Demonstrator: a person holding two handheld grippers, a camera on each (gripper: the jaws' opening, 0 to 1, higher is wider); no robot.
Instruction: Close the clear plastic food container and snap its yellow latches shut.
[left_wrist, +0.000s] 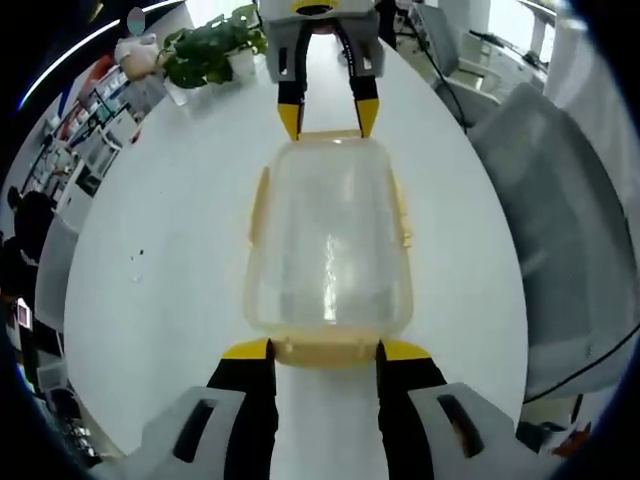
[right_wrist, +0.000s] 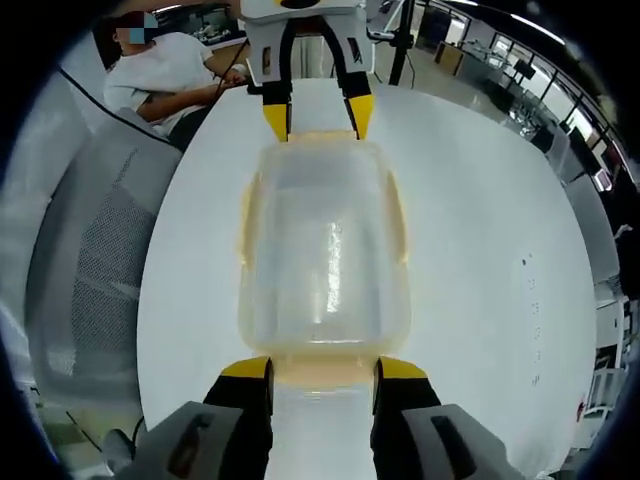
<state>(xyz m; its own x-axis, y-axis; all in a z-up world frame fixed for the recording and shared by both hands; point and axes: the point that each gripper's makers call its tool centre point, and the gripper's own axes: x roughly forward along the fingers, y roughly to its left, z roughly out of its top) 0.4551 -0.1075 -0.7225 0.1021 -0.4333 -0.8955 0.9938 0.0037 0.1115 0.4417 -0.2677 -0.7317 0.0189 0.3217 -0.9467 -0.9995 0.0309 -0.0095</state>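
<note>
The clear plastic container (left_wrist: 330, 240) lies lengthwise on the white table (left_wrist: 180, 250) with its lid on top. Yellow latches run along its long sides (left_wrist: 258, 205) (left_wrist: 402, 215); I cannot tell whether they are snapped. My left gripper (left_wrist: 325, 350) is open, its yellow tips on either side of the near end latch (left_wrist: 325, 352). At the far end, the right gripper (left_wrist: 327, 118) is open around the opposite end. In the right gripper view the container (right_wrist: 325, 250) lies the same way, with my right gripper (right_wrist: 322, 368) flanking its end latch (right_wrist: 325, 372) and the left gripper (right_wrist: 316, 112) opposite.
A potted plant (left_wrist: 210, 50) stands at the table's far left. Grey mesh chairs sit beside the table (left_wrist: 560, 200) (right_wrist: 80, 250). A person in a white shirt (right_wrist: 170, 70) sits beyond the table's end. Bare tabletop lies on both sides of the container.
</note>
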